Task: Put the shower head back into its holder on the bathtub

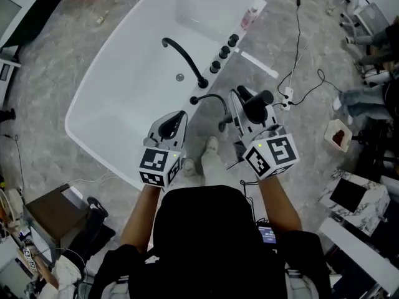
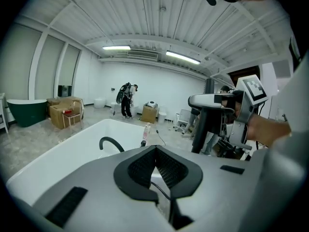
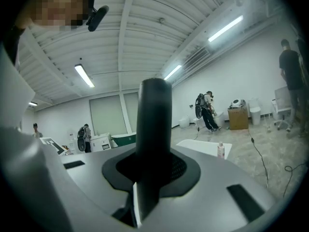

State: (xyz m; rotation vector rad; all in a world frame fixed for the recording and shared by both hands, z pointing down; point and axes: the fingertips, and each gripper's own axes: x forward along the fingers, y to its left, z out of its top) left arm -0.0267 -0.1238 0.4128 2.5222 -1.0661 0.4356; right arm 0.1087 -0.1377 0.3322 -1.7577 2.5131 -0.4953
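Shower head (image 3: 154,122) clamped in right hand-held gripper (image 1: 239,99) — left hand-held gripper (image 1: 178,118) alongside, closed, empty.

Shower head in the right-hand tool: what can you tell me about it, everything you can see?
The shower head is a plain black stick-shaped wand, smooth and matt, perhaps metal or plastic. It is clamped between the jaws of the right gripper, standing across them, its top end poking out above. It is held in the air beside the rim of the white bathtub, not in its holder. A thin black hose arcs from the rim toward it; the join is hidden.
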